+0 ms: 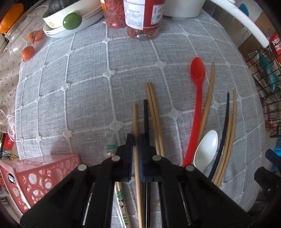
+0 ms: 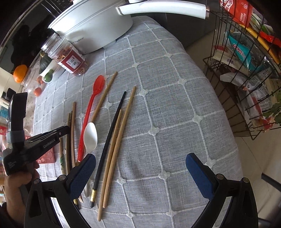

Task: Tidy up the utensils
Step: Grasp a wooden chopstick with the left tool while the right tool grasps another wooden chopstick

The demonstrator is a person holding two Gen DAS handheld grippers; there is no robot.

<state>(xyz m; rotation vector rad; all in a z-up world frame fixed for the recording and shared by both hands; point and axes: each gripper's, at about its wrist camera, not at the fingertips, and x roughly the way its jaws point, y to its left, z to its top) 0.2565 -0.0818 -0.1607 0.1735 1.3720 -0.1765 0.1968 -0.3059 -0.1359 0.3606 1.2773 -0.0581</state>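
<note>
Chopstick (image 1: 136,140) pinched at bottom centre of the left wrist view: the left gripper (image 1: 136,158) has its jaws clamped on a single pale wooden stick, a black chopstick (image 1: 146,115) lying just beside its blue pad. In the right wrist view, the right gripper (image 2: 140,168) hovers with fingers spread wide and nothing between them, low in the frame over a black-and-wood trio (image 2: 114,149). Mid-frame lie the white spoon (image 2: 90,136) and red spoon (image 2: 91,108) — the rest of the scattered utensils on the grey checked cloth (image 2: 175,105). A pink perforated basket (image 1: 40,177) sits at lower left of the left view, probably the destination. Lifting straight and slowly should keep the stick from pivoting — or dragging its black neighbour. Jars (image 1: 142,15) stand at the top.
</note>
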